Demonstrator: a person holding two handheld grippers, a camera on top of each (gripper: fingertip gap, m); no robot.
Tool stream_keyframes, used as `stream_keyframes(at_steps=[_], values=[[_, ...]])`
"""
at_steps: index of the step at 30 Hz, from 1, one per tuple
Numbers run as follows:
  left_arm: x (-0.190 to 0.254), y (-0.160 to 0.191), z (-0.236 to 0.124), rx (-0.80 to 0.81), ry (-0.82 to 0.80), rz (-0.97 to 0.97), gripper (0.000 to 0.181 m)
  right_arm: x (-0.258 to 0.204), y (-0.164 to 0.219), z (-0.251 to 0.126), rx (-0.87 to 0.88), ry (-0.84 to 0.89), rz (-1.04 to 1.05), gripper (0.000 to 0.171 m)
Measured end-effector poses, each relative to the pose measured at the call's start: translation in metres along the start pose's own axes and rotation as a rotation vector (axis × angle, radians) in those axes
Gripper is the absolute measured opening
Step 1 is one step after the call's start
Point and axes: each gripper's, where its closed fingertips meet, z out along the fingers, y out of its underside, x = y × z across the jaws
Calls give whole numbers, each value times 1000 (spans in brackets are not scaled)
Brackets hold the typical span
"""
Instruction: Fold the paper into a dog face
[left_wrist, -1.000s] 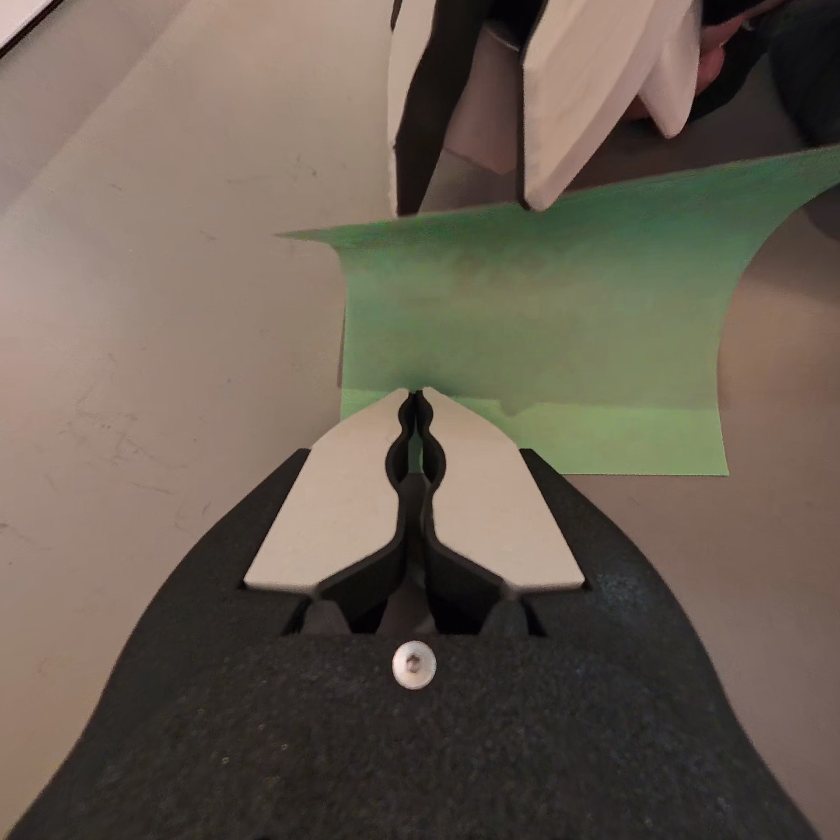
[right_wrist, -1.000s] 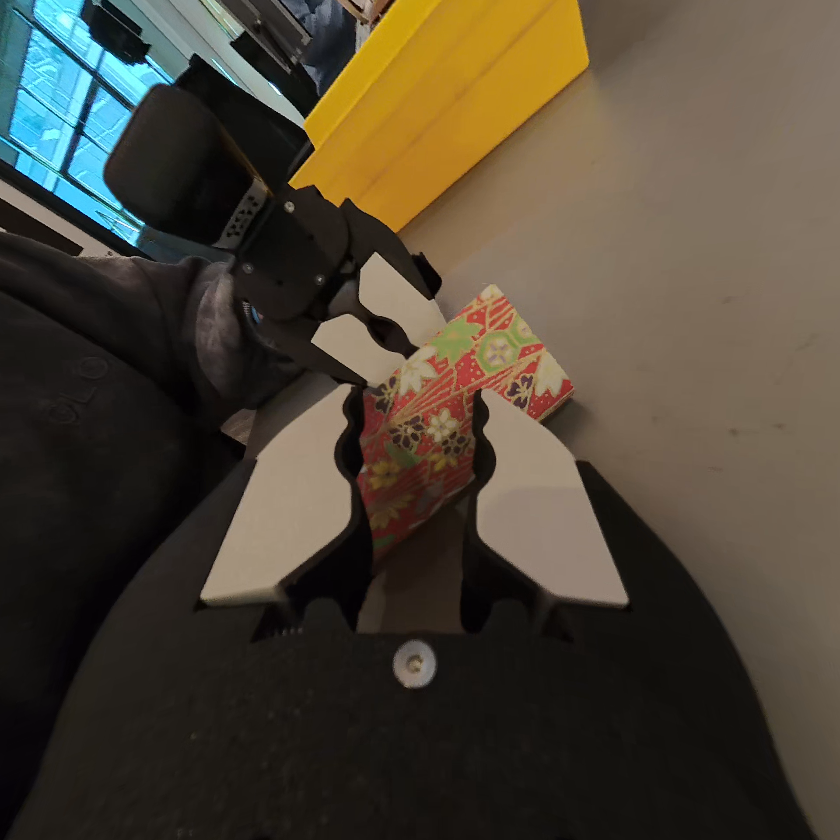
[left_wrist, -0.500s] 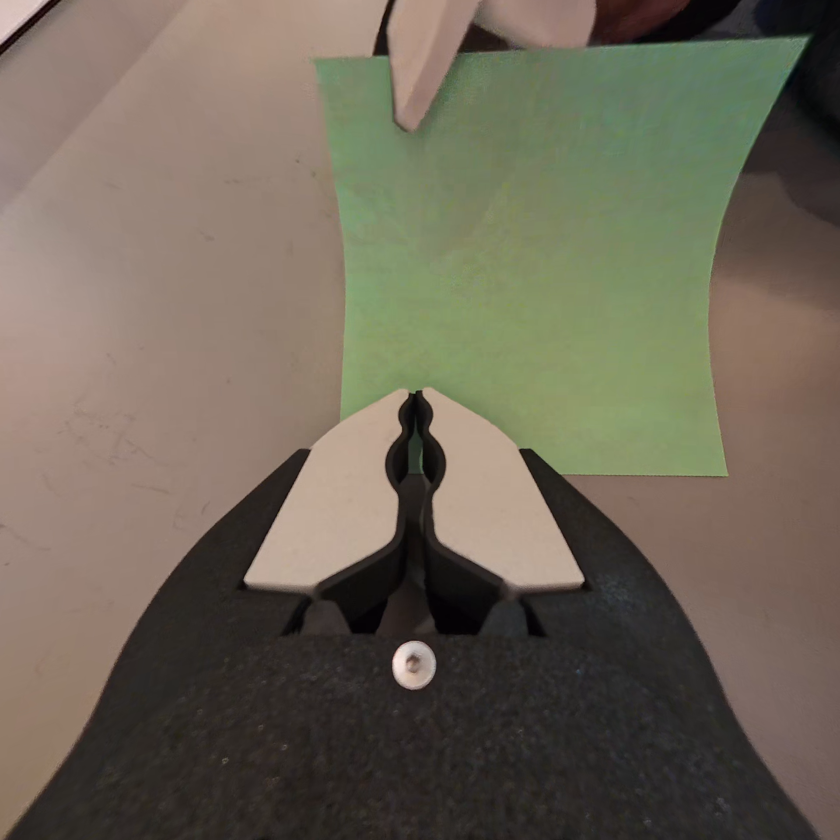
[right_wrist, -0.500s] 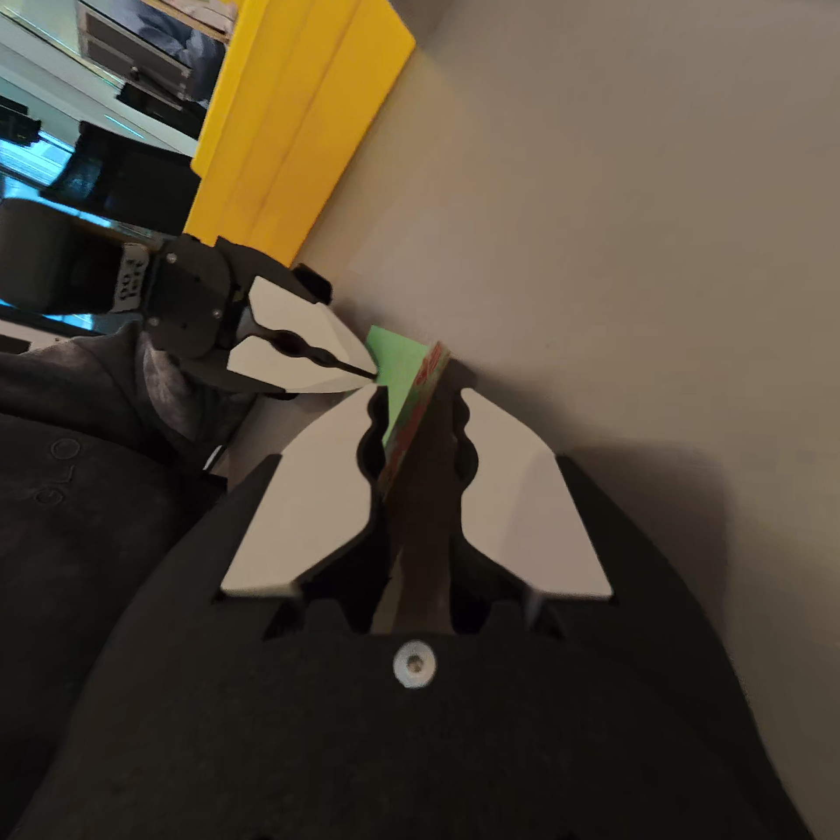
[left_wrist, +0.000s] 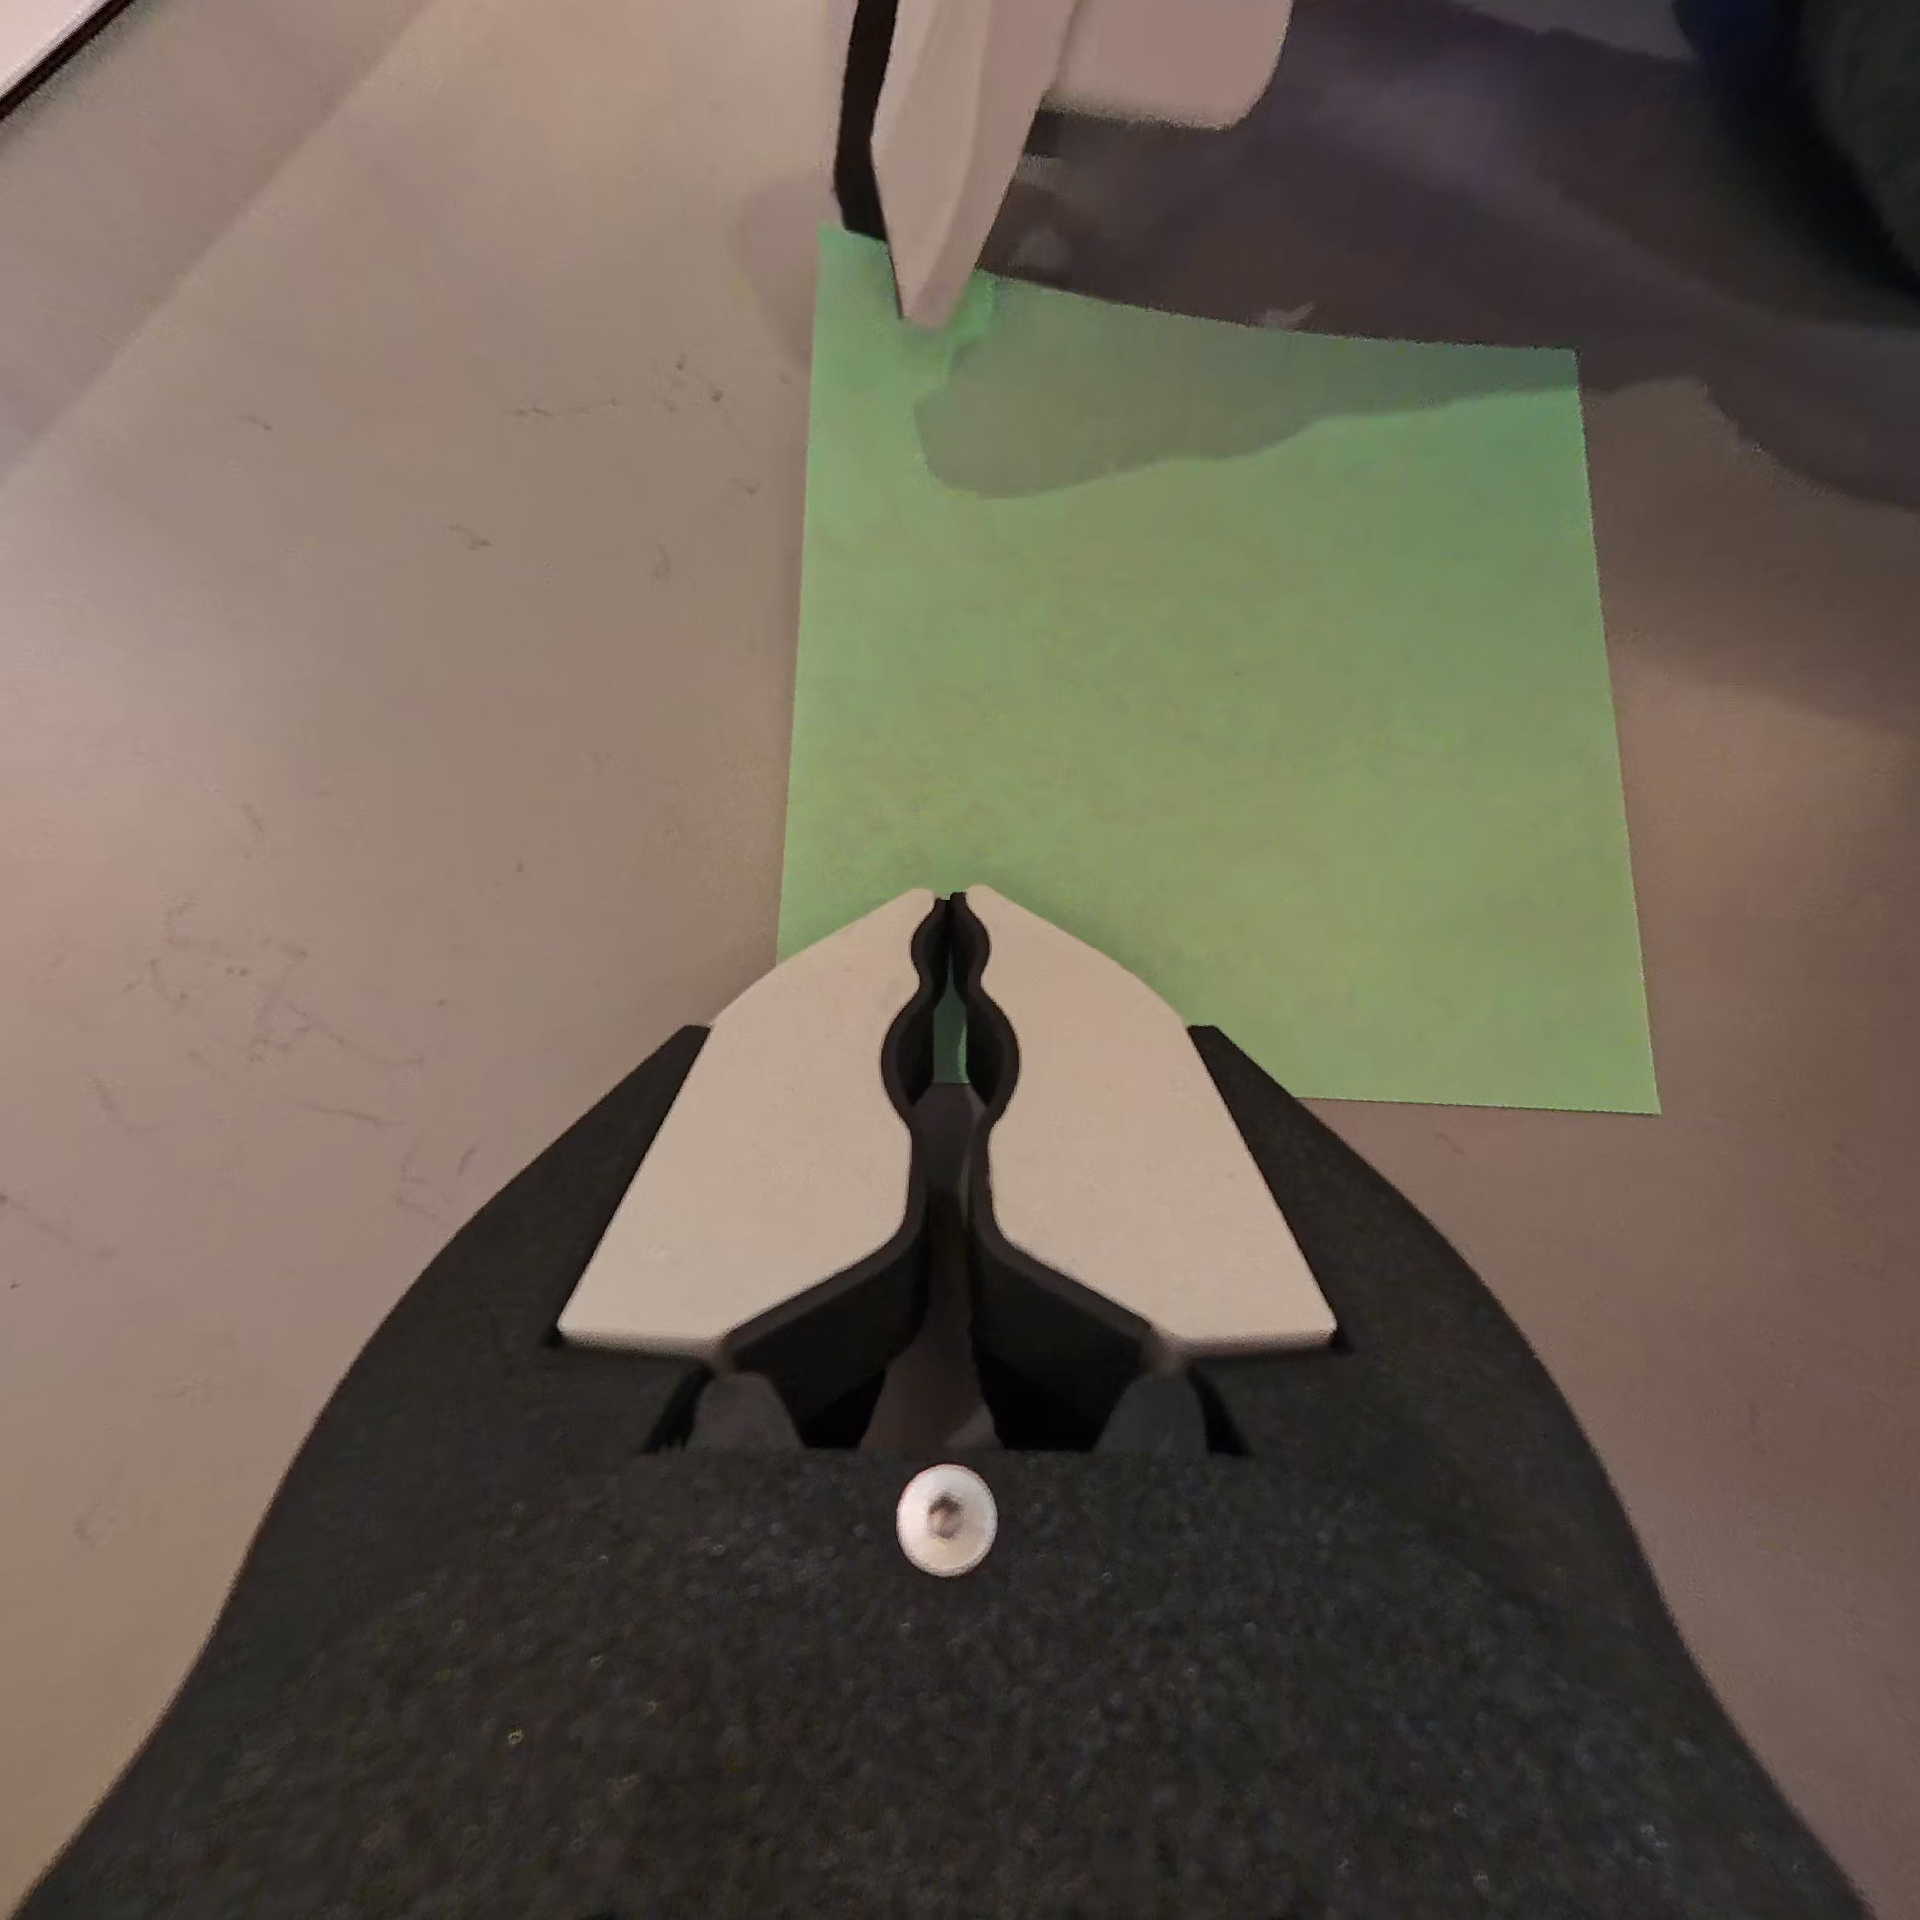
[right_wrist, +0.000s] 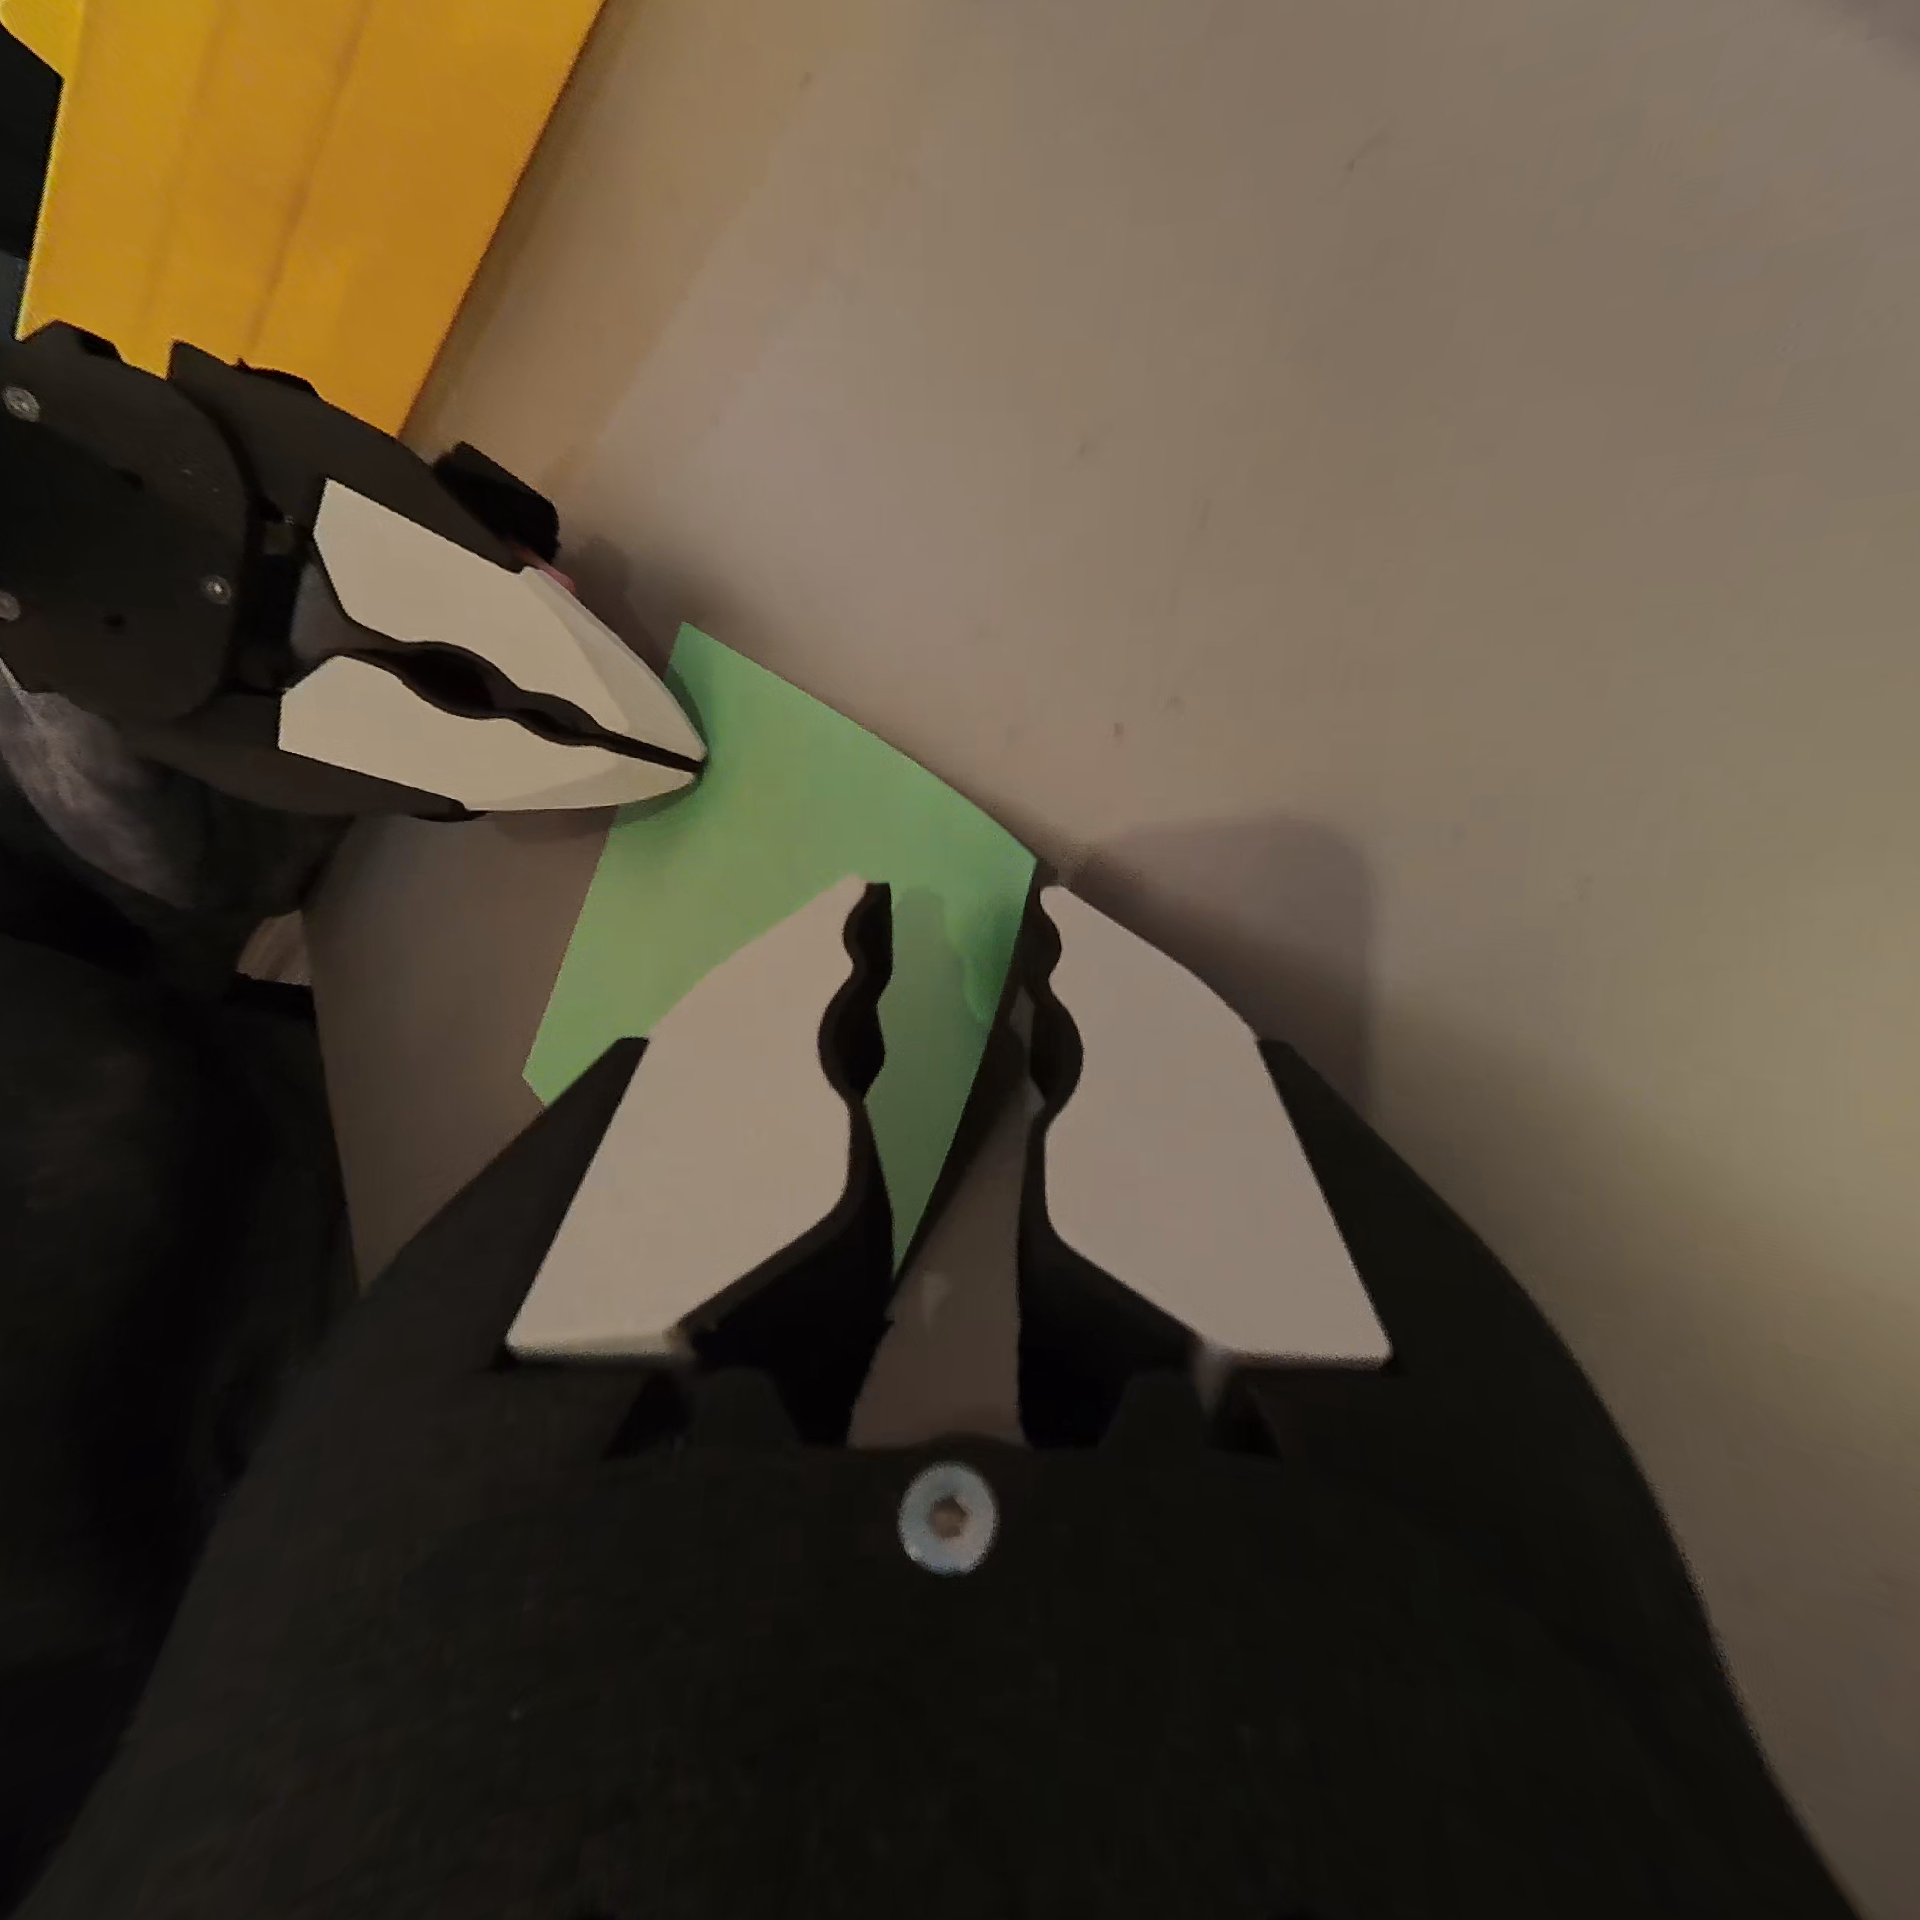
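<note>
paper (left_wrist: 1195, 727): green sheet lying flat on the table (left_wrist: 364, 623), mid-frame | left gripper (left_wrist: 954, 896): tips pinched together on the sheet's near edge, lower centre | right gripper (right_wrist: 961, 894): jaws apart, holding nothing, one finger (left_wrist: 935, 208) touching the far corner, top of frame

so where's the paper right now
The paper lies flat on the table, between the shut left gripper and open right gripper.

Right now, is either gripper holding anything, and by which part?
The left gripper is shut at the near edge of the green paper; a real pinch cannot be told. The right gripper is open, holding nothing.
</note>
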Motion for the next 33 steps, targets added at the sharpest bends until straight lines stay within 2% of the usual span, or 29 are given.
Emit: stream_keyframes(at_steps=[3, 10, 20, 26, 33], values=[[0, 0, 0, 1, 2, -2, 0, -1, -2, -1, 23, -16, 3, 21], [0, 0, 0, 1, 1, -2, 0, -1, -9, -3, 95, -79, 39, 2], [0, 0, 0, 0, -2, 1, 0, -1, -14, 0, 114, -69, 22, 0], [0, 0, 0, 0, -2, -1, 0, -21, -15, 5, 70, 49, -239, 0], [0, 0, 0, -6, -21, 0, 0, -29, 17, 29, -159, 301, -483, 0]])
